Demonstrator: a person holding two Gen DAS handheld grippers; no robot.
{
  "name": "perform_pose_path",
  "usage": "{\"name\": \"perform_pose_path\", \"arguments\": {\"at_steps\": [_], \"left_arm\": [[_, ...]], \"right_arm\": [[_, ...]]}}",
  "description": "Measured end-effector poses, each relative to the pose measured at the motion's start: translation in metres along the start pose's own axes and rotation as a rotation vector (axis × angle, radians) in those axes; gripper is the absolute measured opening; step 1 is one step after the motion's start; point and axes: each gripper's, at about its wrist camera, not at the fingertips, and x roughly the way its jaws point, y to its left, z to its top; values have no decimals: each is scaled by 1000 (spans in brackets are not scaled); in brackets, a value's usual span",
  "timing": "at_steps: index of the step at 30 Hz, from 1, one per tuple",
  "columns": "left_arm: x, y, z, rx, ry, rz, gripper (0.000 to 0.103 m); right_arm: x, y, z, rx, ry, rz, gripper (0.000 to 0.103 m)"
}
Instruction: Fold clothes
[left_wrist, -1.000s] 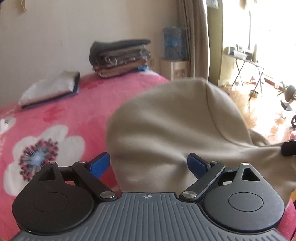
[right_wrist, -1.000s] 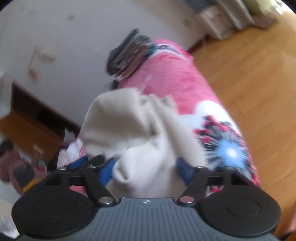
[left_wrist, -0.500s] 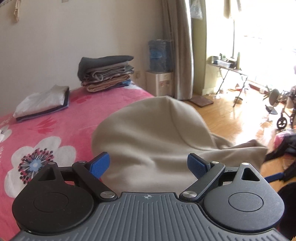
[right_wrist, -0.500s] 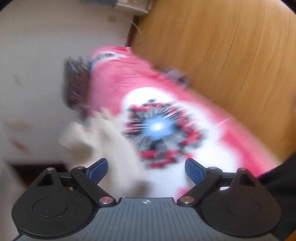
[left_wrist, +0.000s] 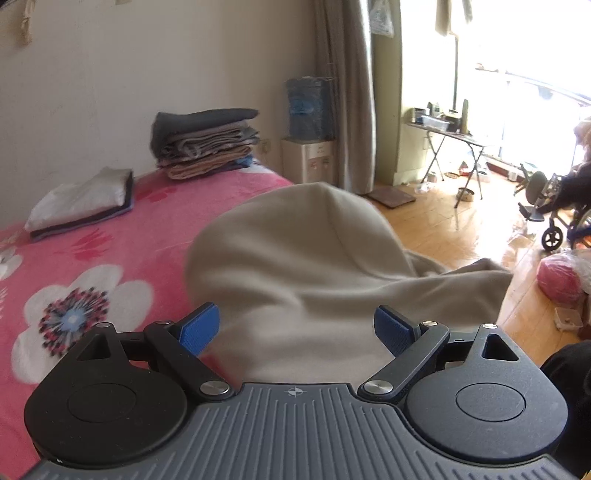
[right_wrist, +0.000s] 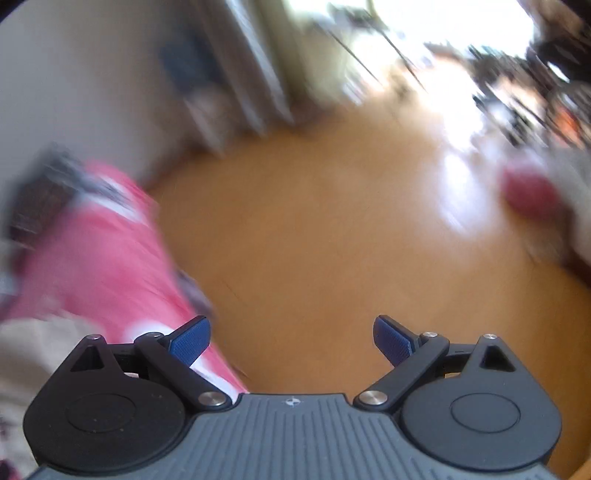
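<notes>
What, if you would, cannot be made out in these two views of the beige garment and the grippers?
- Beige garment, left wrist view: its near edge is hidden behind the left gripper, so contact cannot be judged.
- Same garment, right wrist view: only a blurred strip at the left edge.
- Right gripper: open over bare floor; motion blur smears everything beyond.
- Folded stack: separate pieces too small to count.

A bed (left_wrist: 110, 236) covered in a pink blanket with large white flowers carries everything. A beige garment (left_wrist: 314, 258) lies rumpled on its near side, one end trailing past the bed's edge toward the wooden floor (left_wrist: 461, 236). Farther back rests a low folded pile, white on top of dark (left_wrist: 81, 201). At the far end by the wall stands a taller stack of folded clothes (left_wrist: 207, 142), grey, brown and tan. The right wrist view is blurred; pink bed (right_wrist: 92, 258) and floor (right_wrist: 332, 240) show.
</notes>
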Motion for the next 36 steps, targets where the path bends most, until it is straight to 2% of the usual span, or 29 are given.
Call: {"name": "perform_pose_path", "arguments": {"at_steps": [8, 11, 16, 18, 20, 21, 22, 23, 24, 31, 33, 35, 36], "left_arm": [[-11, 54, -42, -276, 143, -54, 92], [-4, 55, -52, -321, 173, -77, 92], [6, 54, -55, -368, 164, -103, 92], [9, 56, -55, -374, 164, -111, 92], [10, 57, -55, -371, 164, -116, 92], [10, 57, -54, -368, 163, -118, 92], [9, 57, -54, -362, 164, -117, 92], [9, 56, -53, -358, 166, -115, 92], [8, 55, -52, -352, 165, -111, 92], [22, 56, -47, -380, 176, -174, 93], [30, 60, -47, -408, 197, -211, 93], [40, 64, -50, -449, 224, -250, 93], [45, 66, -51, -473, 235, -273, 93]], "right_arm": [[-4, 29, -16, -73, -6, 211, 99], [-5, 39, -22, -101, -9, 291, 99], [-7, 57, -33, -147, -12, 423, 93], [-8, 65, -37, -165, -14, 476, 85], [-6, 62, -39, -161, -19, 485, 68], [-5, 60, -39, -158, -21, 488, 65], [-4, 59, -40, -156, -23, 491, 56], [-2, 57, -41, -153, -26, 494, 34], [-1, 55, -42, -150, -28, 497, 22], [7, 43, -48, -131, -45, 518, 21], [9, 40, -49, -126, -50, 524, 25], [12, 37, -48, -126, -49, 520, 47], [13, 36, -45, -130, -45, 512, 54]]}}
